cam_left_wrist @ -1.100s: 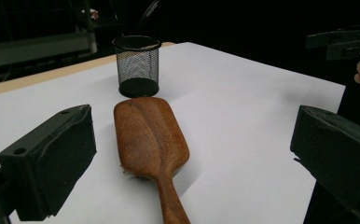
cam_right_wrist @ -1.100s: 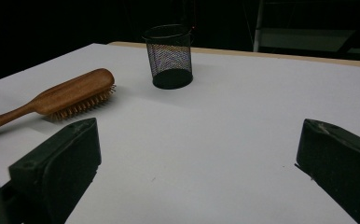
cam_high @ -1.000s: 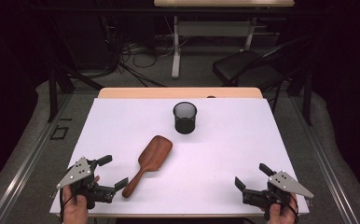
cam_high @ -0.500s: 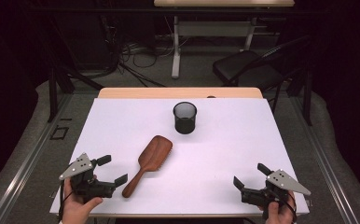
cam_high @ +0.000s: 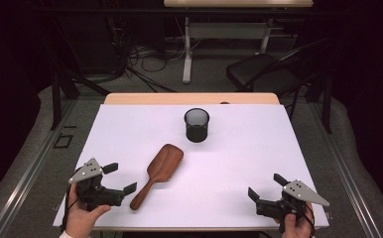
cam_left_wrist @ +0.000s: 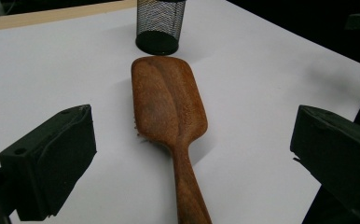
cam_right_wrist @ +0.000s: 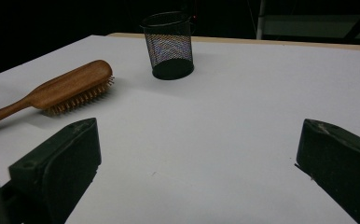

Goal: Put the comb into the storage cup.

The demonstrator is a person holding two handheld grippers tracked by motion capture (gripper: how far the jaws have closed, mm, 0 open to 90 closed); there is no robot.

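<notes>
A brown wooden hairbrush (cam_high: 157, 171) lies bristles down on the white table (cam_high: 249, 148), its handle pointing toward the near left. My left gripper (cam_high: 121, 178) is open just left of the handle's end; in the left gripper view the brush (cam_left_wrist: 171, 116) runs up between the spread jaws. A black mesh cup (cam_high: 197, 125) stands upright beyond the brush head, also seen as the cup (cam_left_wrist: 159, 25) and the cup (cam_right_wrist: 169, 44). My right gripper (cam_high: 266, 187) is open at the near right corner with nothing between its jaws. The brush (cam_right_wrist: 61, 91) lies far to its left.
A wooden strip (cam_high: 189, 98) edges the table's far side. Beyond it stand a dark chair (cam_high: 264, 74) and a desk frame with cables on the floor. Bare white surface spans the middle and right of the table.
My left gripper has shifted slightly left and toward the near edge, away from the brush handle. The right gripper has edged a little lower. Brush and cup have not moved.
</notes>
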